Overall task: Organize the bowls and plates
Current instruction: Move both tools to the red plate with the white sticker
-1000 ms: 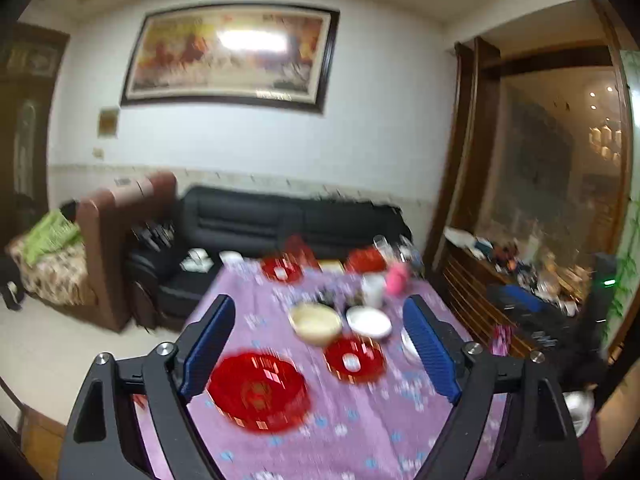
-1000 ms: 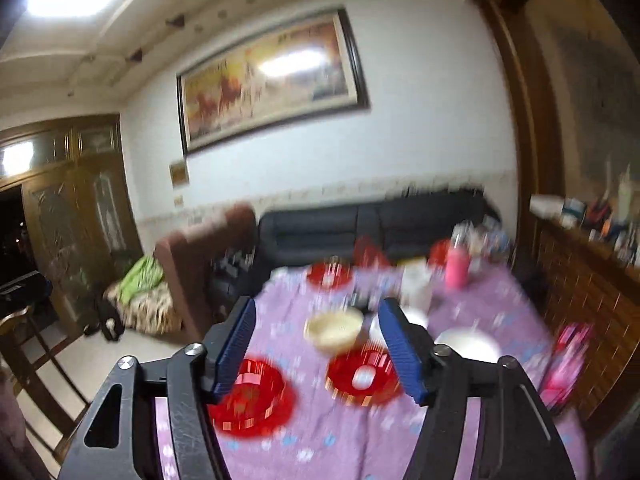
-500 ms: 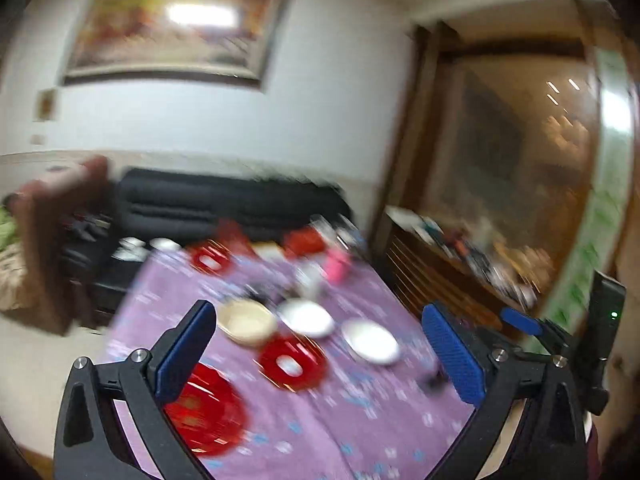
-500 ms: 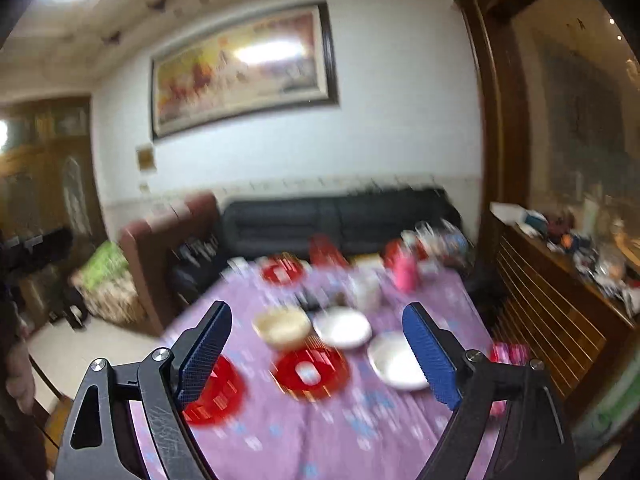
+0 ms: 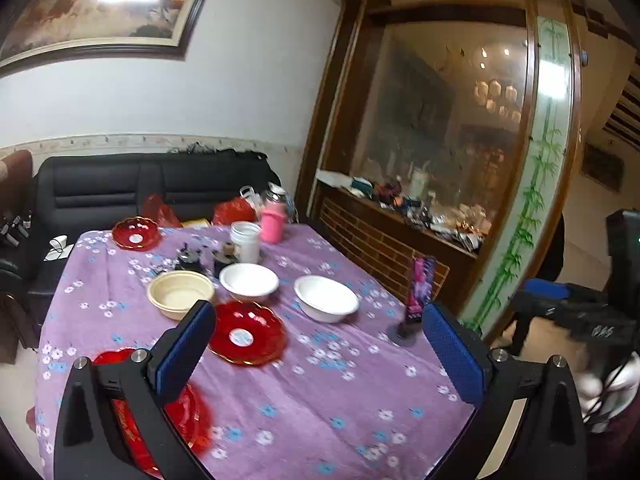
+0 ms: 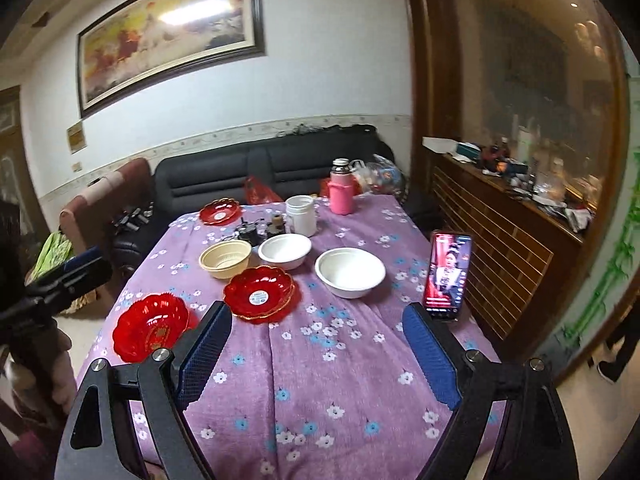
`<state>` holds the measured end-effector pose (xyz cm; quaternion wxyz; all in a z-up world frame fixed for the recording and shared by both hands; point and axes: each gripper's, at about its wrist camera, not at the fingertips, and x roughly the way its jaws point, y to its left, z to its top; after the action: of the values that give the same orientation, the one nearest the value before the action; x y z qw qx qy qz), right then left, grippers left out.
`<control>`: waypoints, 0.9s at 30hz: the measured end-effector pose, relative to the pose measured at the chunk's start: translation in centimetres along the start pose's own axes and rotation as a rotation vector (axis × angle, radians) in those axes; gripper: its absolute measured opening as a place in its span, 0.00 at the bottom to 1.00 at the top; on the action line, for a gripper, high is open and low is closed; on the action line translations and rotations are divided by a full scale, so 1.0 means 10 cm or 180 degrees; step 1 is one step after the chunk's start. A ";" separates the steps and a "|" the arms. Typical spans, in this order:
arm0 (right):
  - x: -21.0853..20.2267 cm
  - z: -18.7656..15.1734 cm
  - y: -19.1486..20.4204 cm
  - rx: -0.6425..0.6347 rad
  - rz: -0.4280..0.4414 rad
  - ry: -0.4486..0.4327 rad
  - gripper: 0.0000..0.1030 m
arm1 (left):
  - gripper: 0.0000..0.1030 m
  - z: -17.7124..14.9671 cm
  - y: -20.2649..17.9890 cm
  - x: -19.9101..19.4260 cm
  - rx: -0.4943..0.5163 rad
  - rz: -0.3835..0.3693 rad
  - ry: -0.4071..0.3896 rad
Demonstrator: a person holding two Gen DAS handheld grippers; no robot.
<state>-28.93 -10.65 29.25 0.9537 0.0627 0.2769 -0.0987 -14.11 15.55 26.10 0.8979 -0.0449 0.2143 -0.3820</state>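
Both tongs, left gripper point(image 5: 316, 348) and right gripper point(image 6: 316, 344), hang spread wide, gripping nothing, above the floral purple tablecloth point(image 6: 320, 368), glossy scalloped red plates point(image 6: 261, 293) and smooth round white bowls point(image 6: 350, 272) ahead, untouched.

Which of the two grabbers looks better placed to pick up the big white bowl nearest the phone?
Probably the right hand-held gripper: it is open and the white bowl sits between its fingers ahead. The phone stands close by.
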 end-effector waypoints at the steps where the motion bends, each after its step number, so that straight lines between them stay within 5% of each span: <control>1: -0.03 -0.01 0.03 0.0011 -0.0014 -0.0013 0.88 | 1.00 -0.01 0.08 -0.01 -0.0028 -0.0016 -0.0009; 6: -0.04 0.02 0.21 0.0113 0.0107 0.0014 0.88 | 1.00 -0.17 0.48 -0.07 -0.0274 0.0104 -0.0013; 11: 0.13 0.00 0.49 0.0088 0.0362 0.0099 0.88 | 1.00 -0.42 0.83 -0.28 -0.0236 0.0561 -0.0020; 21: 0.79 0.24 0.87 0.0239 0.1012 -0.0020 0.88 | 1.00 -0.55 1.32 -0.70 -0.0813 0.1142 0.0351; 25: 1.12 0.07 0.45 0.0663 0.0974 -0.0023 0.88 | 1.00 -0.37 1.17 -0.42 -0.0929 0.0882 0.0275; 27: 1.44 -0.05 0.25 0.0786 0.0934 0.0228 0.88 | 1.00 -0.37 1.07 -0.21 -0.0863 0.0887 0.0282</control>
<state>-16.72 -10.29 21.16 0.9325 0.2225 0.2844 0.0105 -9.82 24.90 20.89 0.9175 -0.1184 0.3072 -0.2232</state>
